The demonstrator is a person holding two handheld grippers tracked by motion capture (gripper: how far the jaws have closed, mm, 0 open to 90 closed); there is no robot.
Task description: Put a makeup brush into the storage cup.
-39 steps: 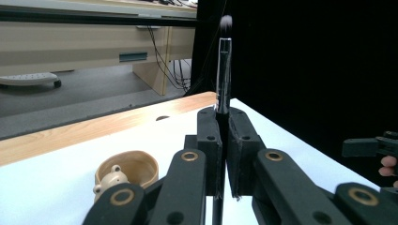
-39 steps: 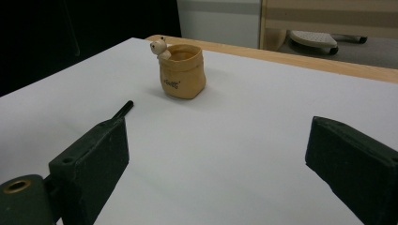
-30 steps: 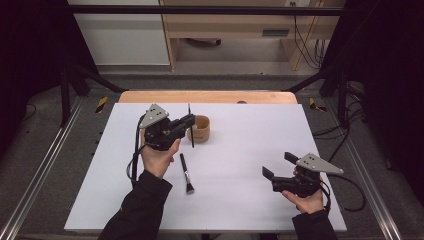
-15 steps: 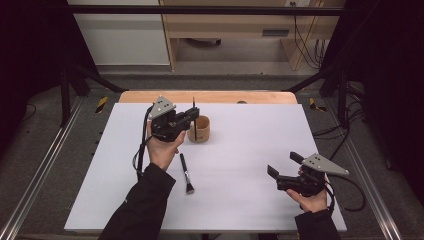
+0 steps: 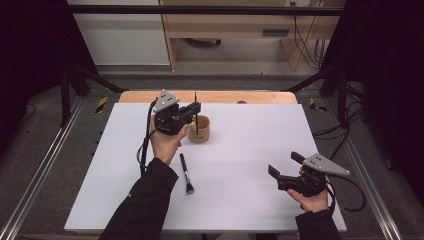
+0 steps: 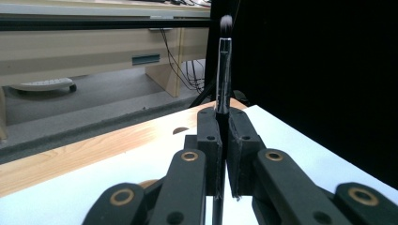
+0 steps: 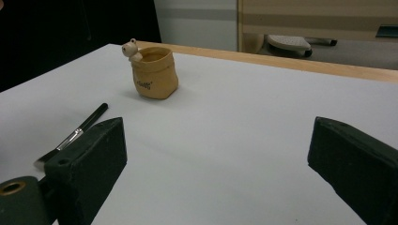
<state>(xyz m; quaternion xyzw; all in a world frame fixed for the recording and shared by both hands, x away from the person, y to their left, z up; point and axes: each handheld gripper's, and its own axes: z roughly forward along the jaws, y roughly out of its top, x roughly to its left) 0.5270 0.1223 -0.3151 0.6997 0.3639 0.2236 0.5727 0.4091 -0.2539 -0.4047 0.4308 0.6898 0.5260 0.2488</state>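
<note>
Slim black brush held upright above a small tan pot on the white table sheet [image 5: 250,165].

The left gripper [image 5: 196,107] clamps a thin black-handled brush [image 5: 196,120], bristles up, directly over the tan sack-shaped ceramic pot [image 5: 199,131]. The right gripper [image 5: 285,167] rests near the table's right front, jaws spread wide and empty. A second black brush with a flat head [image 5: 186,173] lies flat just in front of the pot.
</note>
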